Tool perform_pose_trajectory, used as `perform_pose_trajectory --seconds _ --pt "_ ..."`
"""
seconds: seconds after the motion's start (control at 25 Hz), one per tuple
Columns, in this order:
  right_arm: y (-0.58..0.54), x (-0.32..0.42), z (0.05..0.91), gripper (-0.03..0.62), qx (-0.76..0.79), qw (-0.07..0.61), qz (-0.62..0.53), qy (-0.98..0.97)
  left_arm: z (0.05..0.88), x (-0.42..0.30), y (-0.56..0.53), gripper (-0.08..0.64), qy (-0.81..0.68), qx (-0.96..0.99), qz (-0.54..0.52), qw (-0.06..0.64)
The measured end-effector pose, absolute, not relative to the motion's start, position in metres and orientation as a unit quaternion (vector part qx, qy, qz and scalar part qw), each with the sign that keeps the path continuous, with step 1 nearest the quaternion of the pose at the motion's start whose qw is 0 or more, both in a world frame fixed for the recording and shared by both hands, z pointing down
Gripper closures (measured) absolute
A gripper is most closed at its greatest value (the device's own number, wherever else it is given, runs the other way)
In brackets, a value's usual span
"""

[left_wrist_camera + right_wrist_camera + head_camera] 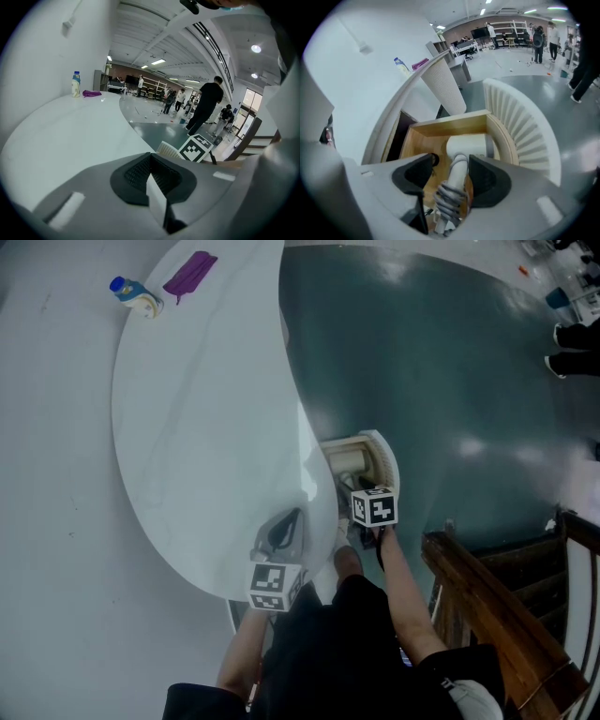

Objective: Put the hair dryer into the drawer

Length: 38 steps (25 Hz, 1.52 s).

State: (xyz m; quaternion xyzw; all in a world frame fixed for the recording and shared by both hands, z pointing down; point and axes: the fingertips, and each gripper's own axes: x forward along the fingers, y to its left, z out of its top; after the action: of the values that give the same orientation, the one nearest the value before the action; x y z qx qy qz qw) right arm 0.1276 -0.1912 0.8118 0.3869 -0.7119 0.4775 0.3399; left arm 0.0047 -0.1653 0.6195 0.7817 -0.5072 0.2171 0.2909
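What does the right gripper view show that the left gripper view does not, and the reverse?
Only the right gripper view: the open drawer, wooden inside, the hair dryer lying in it, its cord-wrapped handle between the parted jaws of the right gripper. Only the left gripper view: the left gripper, jaws together and empty, and the other gripper's marker cube. Both: the bottle and purple item on the table, and the drawer's ribbed front.

One hair dryer [469, 146], with one coiled cord [449, 199]. One drawer [440, 125]. One white table [197, 427], bearing one bottle [137, 296] and one purple cloth [189, 274]. Two grippers, left gripper [152, 168] and right gripper [451, 163], each with one marker cube [373, 507]. One wooden handrail [487, 596]. Beyond, perhaps seven people [206, 105], most too small to count surely.
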Motion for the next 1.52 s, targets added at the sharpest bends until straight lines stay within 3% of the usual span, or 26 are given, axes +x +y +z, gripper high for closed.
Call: perform_pose_trajectory --seconds 0.4,0.72,1.2,1.52 --pt "-0.209 0.132 0.722 0.378 0.418 0.284 0.430 -0.748 0.571 0.002 -0.168 0.554 -0.519 0.790 0.194 0.263" --pt "-0.204 0.137 0.642 0.463 0.459 0.248 0.362 -0.773 0.529 0.004 -0.162 0.554 -0.510 0.809 0.177 0.231" --pt "-0.173 0.132 0.510 0.532 0.515 0.171 0.255 -0.801 0.455 -0.004 -0.140 0.554 -0.497 0.838 0.139 0.175" --pt "-0.133 0.123 0.443 0.547 0.539 0.138 0.180 -0.811 0.404 -0.021 -0.117 0.554 -0.492 0.854 0.106 0.132"
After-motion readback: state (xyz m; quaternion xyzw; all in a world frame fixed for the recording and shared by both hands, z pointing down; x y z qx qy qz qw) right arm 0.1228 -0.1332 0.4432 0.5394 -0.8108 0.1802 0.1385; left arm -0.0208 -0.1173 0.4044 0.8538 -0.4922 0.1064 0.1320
